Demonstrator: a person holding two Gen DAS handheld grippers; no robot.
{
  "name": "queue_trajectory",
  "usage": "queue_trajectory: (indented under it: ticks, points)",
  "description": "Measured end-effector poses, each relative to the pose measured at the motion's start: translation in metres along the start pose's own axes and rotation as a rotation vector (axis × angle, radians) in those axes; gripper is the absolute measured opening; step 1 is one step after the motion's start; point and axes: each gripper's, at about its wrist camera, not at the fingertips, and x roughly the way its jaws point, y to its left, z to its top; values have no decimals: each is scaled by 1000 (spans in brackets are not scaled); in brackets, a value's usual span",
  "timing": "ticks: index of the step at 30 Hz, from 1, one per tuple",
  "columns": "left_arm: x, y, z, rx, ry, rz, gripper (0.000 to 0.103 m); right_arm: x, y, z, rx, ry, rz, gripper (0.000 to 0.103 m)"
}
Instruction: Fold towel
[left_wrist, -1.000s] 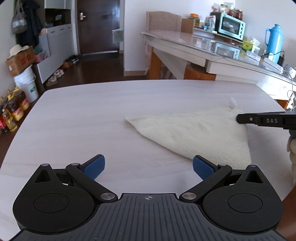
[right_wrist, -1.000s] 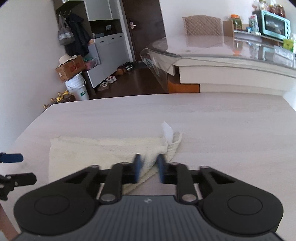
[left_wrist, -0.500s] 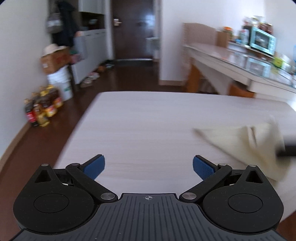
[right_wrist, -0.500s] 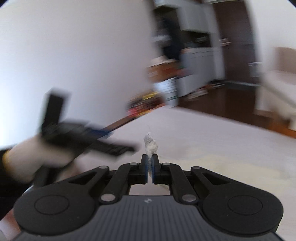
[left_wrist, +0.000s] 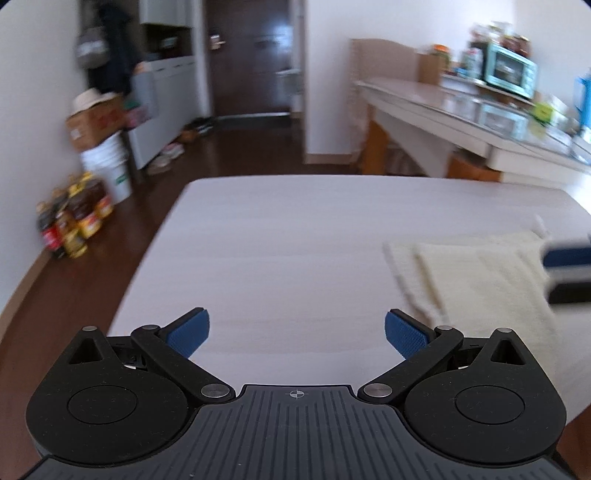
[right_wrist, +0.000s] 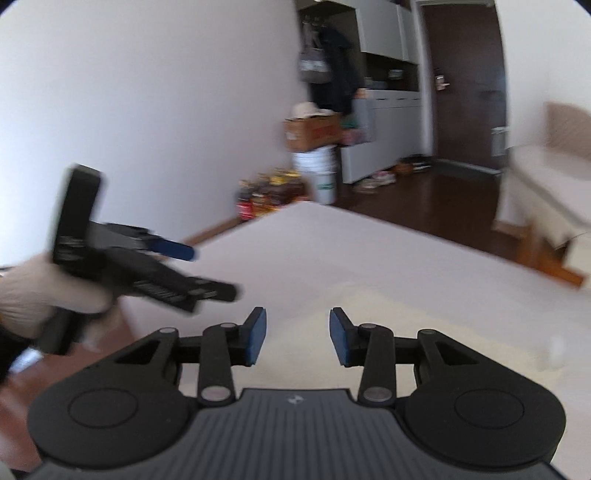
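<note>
On the pale wooden table (left_wrist: 295, 236) the cream towel (left_wrist: 480, 280) lies flat, folded over itself, so one layer sits on top with a strip of the lower layer sticking out along its left edge. It's over on the right side of the table in the left wrist view, and a small white tag pokes up at its far corner.

Left gripper (left_wrist: 297, 334) is spread wide over bare tabletop, nothing between the blue pads (left_wrist: 188, 332), towel just off to its right. You can also spot it in the right wrist view, blurry, held by a hand in a white glove (right_wrist: 33, 295).

Right gripper (right_wrist: 297, 336) has its jaws opening, about halfway apart, with nothing pinched between them; the towel lies on the table underneath and ahead of it. In the left view its tips show at the right edge, right by the towel's far corner, too blurred to tell whether they touch it.
</note>
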Motion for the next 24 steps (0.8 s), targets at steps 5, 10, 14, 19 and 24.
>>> queue_trajectory:
  ticks: [5,10,14,19,24]
  points:
    - [20,-9,12,60,19,-39,103,41,-26,13,-134,69,-4,41]
    - [44,-9,18,111,68,-94,103,90,-40,27,-284,154,107,39]
    - [57,-6,19,155,93,-116,103,129,-54,41,-351,217,201,39]
    - [67,-1,23,179,99,-148,103,154,-57,40,-410,273,281,39]
    - [71,1,27,199,91,-152,103,154,-54,35,-435,265,334,12]
